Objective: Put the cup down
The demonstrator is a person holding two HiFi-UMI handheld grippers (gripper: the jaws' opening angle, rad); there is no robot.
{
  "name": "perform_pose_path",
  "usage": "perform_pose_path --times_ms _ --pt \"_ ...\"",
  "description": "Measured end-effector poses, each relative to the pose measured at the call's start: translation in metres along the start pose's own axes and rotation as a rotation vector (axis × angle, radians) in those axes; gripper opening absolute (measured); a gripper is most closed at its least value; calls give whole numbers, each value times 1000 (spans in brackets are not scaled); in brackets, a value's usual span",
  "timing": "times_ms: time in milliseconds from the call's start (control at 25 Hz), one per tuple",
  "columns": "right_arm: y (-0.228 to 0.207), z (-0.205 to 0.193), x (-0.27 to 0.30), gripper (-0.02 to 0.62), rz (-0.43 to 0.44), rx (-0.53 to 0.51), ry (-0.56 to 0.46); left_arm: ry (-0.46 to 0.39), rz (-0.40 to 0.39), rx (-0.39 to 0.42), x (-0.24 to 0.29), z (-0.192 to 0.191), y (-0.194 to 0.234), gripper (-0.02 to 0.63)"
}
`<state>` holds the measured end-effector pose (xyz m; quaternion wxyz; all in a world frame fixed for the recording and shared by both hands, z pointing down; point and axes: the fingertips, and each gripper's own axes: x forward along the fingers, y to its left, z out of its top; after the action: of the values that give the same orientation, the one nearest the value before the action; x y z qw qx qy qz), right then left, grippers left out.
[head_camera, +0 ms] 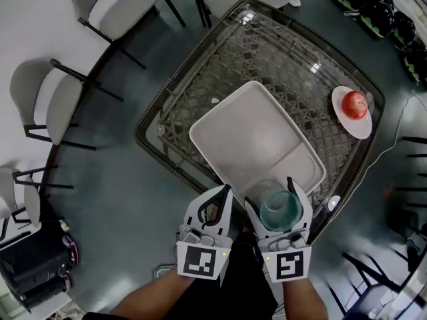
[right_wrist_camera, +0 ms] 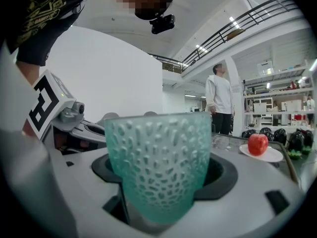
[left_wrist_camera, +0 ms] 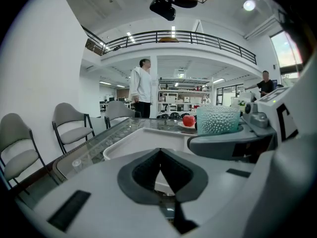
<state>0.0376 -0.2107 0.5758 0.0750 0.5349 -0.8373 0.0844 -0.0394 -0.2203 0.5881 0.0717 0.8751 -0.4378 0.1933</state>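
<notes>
- the cup [right_wrist_camera: 161,167] is a pale green, see-through one with a bumpy wall. it stands upright with its mouth up and its long axis vertical, and it narrows toward the base.
- the right gripper [head_camera: 272,196] has its jaws spread wide, one on each side of the cup, and it holds the cup by its wall.
- from the head view you look straight down into the cup's mouth. it sits over the near corner of the white tray [head_camera: 247,129], which lies on the glass-topped bench [head_camera: 193,79].
- i cannot tell whether the cup's base touches the tray. the gripper's body hides the bottom of the cup in the right gripper view.
- the left gripper [head_camera: 223,193] is just beside the right one. its jaws meet at the tips and nothing is between them.
- an apple [head_camera: 355,103] sits on a small plate [head_camera: 343,120] at the far right corner of the bench, well apart from the cup.
- the grippers cover the near edge of the bench, and the person's forearms are cut off at the bottom of the head view.
</notes>
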Motion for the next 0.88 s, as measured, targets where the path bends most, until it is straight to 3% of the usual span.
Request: perform_pose_path --times_ms 880 --pt "4 -16 6 382 -2 -1 37 -12 1 -19 3 -3 -2 6"
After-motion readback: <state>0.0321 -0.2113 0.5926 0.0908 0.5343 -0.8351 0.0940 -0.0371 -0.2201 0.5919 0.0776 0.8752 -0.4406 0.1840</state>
